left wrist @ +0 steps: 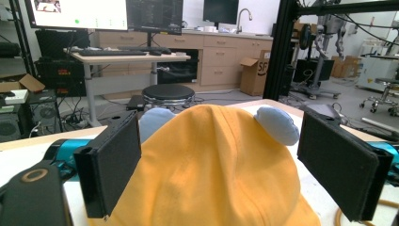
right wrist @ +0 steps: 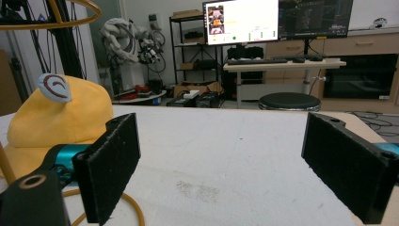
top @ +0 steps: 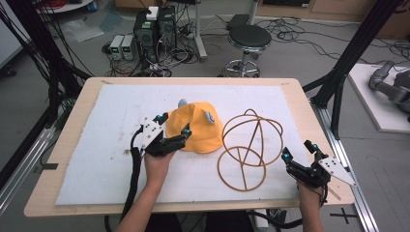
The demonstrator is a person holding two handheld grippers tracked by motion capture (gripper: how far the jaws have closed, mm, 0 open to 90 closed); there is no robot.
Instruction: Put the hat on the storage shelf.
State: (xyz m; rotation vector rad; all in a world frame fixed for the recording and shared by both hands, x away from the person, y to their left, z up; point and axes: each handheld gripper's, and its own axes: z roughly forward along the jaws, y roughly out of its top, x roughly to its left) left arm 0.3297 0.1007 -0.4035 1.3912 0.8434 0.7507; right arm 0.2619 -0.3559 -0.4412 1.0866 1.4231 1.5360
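Even, bright indoor light with soft shadows; all three views slightly blurry, monitors glaring white in both gripper views.

The one readable mark is "SF", in dark letters on the side of a brown cardboard box [left wrist: 254,73] standing on the floor at about 1 o'clock in the left gripper view (the letters run on but are cut off by a black frame post). The monitors [right wrist: 240,21] at 12 o'clock in the right gripper view show text too small to read.
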